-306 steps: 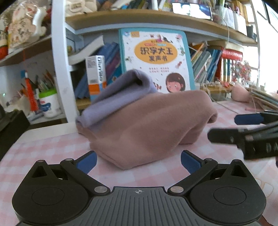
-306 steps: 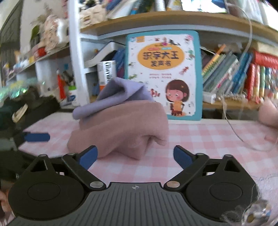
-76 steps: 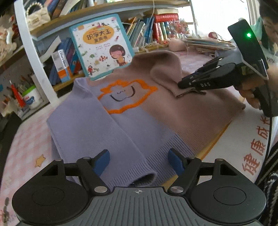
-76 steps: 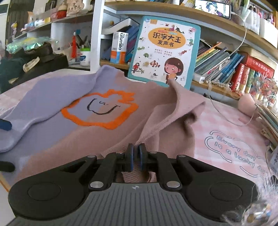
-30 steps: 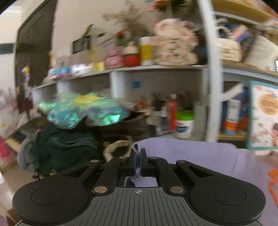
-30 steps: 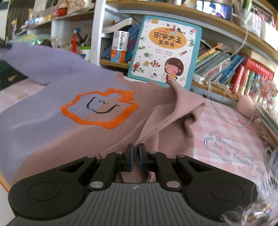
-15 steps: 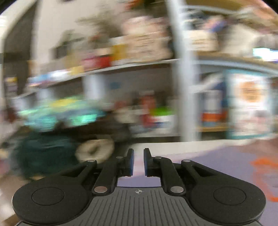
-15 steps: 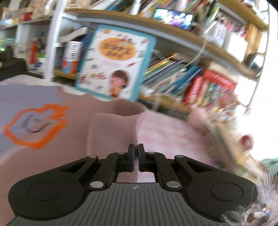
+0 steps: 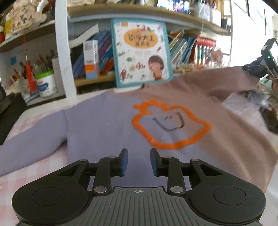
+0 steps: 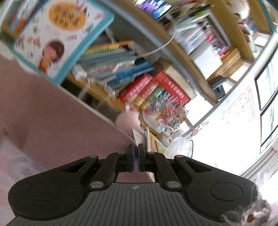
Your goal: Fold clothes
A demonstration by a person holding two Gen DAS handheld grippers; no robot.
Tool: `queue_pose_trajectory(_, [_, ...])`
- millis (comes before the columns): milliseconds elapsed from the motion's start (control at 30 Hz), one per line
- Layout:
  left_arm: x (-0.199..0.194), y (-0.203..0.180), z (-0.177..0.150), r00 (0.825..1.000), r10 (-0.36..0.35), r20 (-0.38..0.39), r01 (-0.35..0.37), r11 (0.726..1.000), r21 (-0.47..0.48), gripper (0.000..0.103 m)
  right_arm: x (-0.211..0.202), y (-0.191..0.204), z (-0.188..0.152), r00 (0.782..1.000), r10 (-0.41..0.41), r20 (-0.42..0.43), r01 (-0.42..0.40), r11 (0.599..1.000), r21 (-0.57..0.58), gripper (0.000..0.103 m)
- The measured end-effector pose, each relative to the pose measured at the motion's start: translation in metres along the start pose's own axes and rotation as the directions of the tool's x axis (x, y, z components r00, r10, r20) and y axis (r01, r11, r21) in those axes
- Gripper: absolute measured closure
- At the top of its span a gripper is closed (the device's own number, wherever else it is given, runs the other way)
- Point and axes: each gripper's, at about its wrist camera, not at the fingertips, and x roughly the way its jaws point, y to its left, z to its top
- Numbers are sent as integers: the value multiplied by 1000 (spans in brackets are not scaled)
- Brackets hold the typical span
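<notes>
Your left gripper point(image 9: 139, 162) sits with its blue-padded fingers point(image 9: 123, 162) spread partway apart, nothing between them, hovering just over the lilac half of the sweater point(image 9: 107, 125). The sweater lies spread face up across the counter point(image 9: 34, 166), which wears a pink checked cloth. One half is lilac, the other dusty pink, and there's an orange outline with a little smiling face point(image 9: 171, 124) right on the seam where the colours meet. The lilac sleeve point(image 9: 33, 137) runs out to your left, flat on the cloth.

Over on the far right of the left wrist view, your right gripper point(image 9: 255, 68) is up in the air with the pink side's corner lifted, so that edge of the sweater rises off the counter towards it. From the right wrist view, the right gripper's fingers point(image 10: 130, 160) are pressed nearly together with only a sliver showing between the pads, and pink knit point(image 10: 52, 118) is pinched there, draping away to the left. That view is tilted and blurred.

Behind the sweater, a picture book point(image 9: 141, 52) with a teal border stands against the bookshelf point(image 9: 121, 12), flanked by rows of books. A white tub of pens point(image 9: 46, 83) sits on the lower shelf to the left.
</notes>
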Motion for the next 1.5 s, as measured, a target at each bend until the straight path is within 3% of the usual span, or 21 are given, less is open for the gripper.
queue_pose_trajectory(167, [0,15,0,999,50,-11,-50,999,-12,69,45,20,-5,996,-53,-78,45,995,-91,100])
queue_pose_trajectory(300, [-11,28,4,991,128,33,-127,991,-35,34,63,19,-6,988,-111,-108,99,989,-110,96])
queue_pose_trajectory(400, [-16,42,10,983,174,53,-170,983,-65,34,46,4,1,993,-103,-60,103,995,-3,80])
queue_pose_trajectory(467, [-16,51,11,980,190,52,-185,979,-89,34,16,-10,7,1000,27,8,-28,986,166,72])
queue_pose_trajectory(500, [-15,55,11,979,197,49,-191,976,-100,34,2,-16,8,991,127,43,-134,960,246,71])
queue_pose_trajectory(533, [-14,58,11,979,201,45,-195,975,-108,34,-11,-17,6,968,240,75,-251,919,304,68])
queue_pose_trajectory(600, [-10,65,9,978,208,31,-203,971,-124,34,-35,-14,0,891,432,137,-451,813,369,65])
queue_pose_trajectory(633, [-8,67,8,977,211,23,-206,970,-131,34,-45,-4,-4,862,486,143,-503,788,355,64])
queue_pose_trajectory(667, [-6,69,6,977,213,14,-209,968,-138,34,-54,6,-8,832,536,145,-551,763,340,63])
queue_pose_trajectory(700, [-3,71,5,978,210,2,-207,968,-144,34,-62,18,-12,817,561,133,-572,758,314,63])
queue_pose_trajectory(867, [6,76,-3,975,218,-33,-221,963,-152,34,-81,61,-36,775,626,89,-620,724,302,63])
queue_pose_trajectory(1000, [10,79,-7,975,216,-48,-221,961,-165,36,-82,69,-49,765,636,104,-622,685,379,65])
queue_pose_trajectory(1133, [13,82,-10,980,193,-43,-197,962,-187,43,-81,69,-53,745,654,132,-637,640,430,82])
queue_pose_trajectory(1200, [13,83,-9,982,188,-36,-191,961,-200,50,-85,74,-52,756,640,136,-628,652,425,84])
queue_pose_trajectory(1333, [15,86,-8,984,178,-24,-179,958,-225,74,-94,82,-50,785,604,139,-603,690,401,88])
queue_pose_trajectory(1400, [16,90,-8,984,178,-21,-177,953,-246,79,-97,86,-50,797,589,136,-590,710,383,88])
queue_pose_trajectory(1500, [15,94,-8,983,182,-26,-182,942,-284,79,-100,87,-51,806,577,131,-578,720,383,87])
